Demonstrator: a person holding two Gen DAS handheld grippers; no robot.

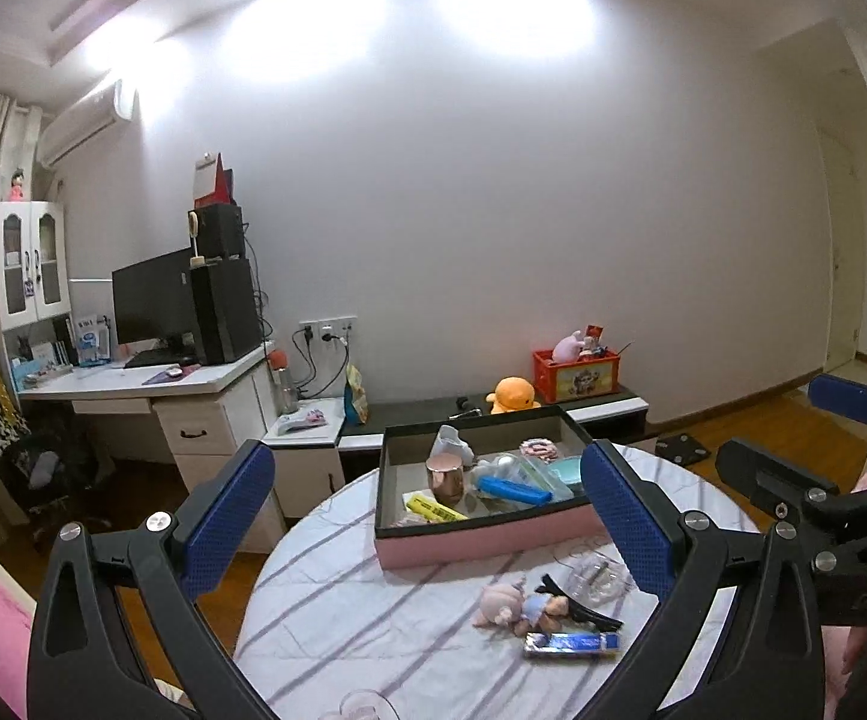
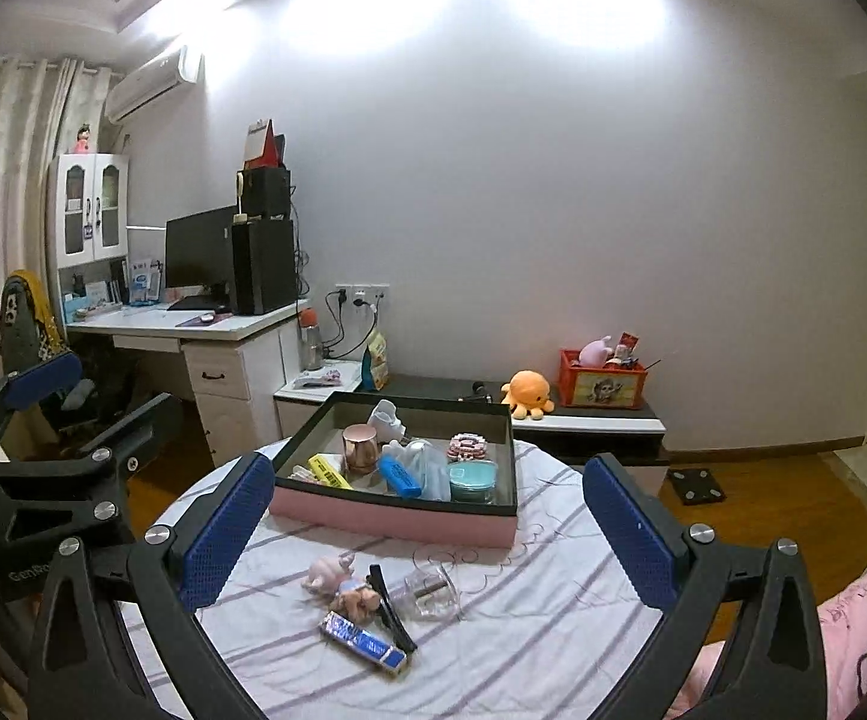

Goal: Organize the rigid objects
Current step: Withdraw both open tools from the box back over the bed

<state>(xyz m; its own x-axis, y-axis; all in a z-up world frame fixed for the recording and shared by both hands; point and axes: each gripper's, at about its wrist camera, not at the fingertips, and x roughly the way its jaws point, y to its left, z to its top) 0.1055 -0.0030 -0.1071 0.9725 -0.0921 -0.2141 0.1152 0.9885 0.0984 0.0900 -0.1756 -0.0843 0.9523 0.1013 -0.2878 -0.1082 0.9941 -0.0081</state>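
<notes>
Both grippers hang above the near edge of the round table (image 2: 493, 648), jaws spread wide, nothing between the pads. The left gripper (image 1: 427, 516) frames the box; the right gripper (image 2: 427, 516) frames the loose pile & box.

Near, still on the cloth: a blue-silver packet (image 2: 364, 643) nearest, a black hair clip (image 2: 392, 606) lying just right of it, a small pink doll (image 2: 340, 582) touching the clip's far end, and a clear bottle (image 2: 430, 591) just right of those. All sit close together, so fingers need a clean lane.

Far: the pink box (image 2: 391, 522) w/ dark inner walls, already holding a yellow marker (image 2: 328, 471), copper cup (image 2: 360, 449), blue tube (image 2: 400, 477), teal case (image 2: 472, 480) & other bits. Free floor in the box looks scarce; can't tell how much is left at the near wall.

Suggested approach, as a judgement:
- Take the packet first: it's nearest and partly clear of the rest. Come down w/ pads across its short sides.
- The clip is thin & flat; pinch it across its width, low to the cloth, w/o catching fabric.
- The bottle is clear & round-ish, likely to slip or roll; grip mid-body, close slowly.
- The doll looks soft, so prob. not part of the rigid set; nudge nothing into it.
- Use the right for pile picks; keep the left clear of its path.
</notes>
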